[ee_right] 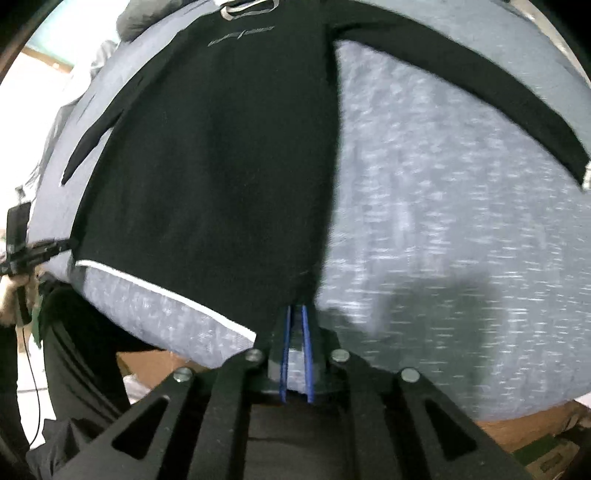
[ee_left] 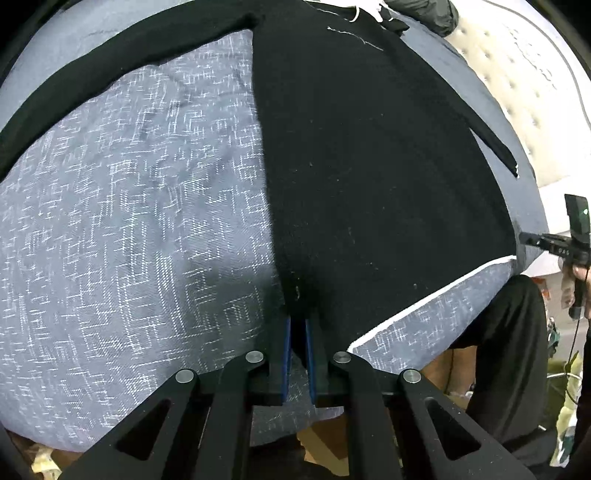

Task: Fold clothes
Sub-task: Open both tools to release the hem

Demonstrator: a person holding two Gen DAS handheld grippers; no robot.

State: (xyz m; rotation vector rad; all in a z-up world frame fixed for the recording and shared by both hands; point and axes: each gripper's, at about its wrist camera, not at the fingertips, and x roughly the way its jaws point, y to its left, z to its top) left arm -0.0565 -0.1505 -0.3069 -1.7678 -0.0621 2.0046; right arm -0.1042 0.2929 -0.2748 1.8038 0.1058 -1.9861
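A black long-sleeved top (ee_left: 369, 177) lies spread flat on a bed covered with a blue-grey patterned bedspread (ee_left: 129, 221). Its body runs from the near edge of the bed toward the far side, where the neckline (ee_right: 247, 9) and a line of pale lettering across the chest (ee_right: 242, 36) sit. A thin white trim (ee_left: 432, 295) marks the hem along the near edge. One sleeve (ee_left: 92, 74) stretches out straight to the side; the other sleeve (ee_left: 491, 136) lies angled close alongside the body.

The left tool (ee_left: 297, 325) points steeply down at one bottom corner of the top, its blue-padded fingers (ee_left: 286, 339) drawn close together and clenched on the black fabric at the hem. The right tool (ee_right: 296, 314) points steeply down at the opposite bottom corner, likewise pinched tight on the hem fabric between its blue pads (ee_right: 305, 332). The two tools are well apart, one at each end of the hem.

The person stands at the near edge of the bed in dark trousers (ee_left: 509, 350). Beyond the bedspread's far side a cream quilted mattress (ee_left: 517, 92) shows. The right wrist view is blurred.
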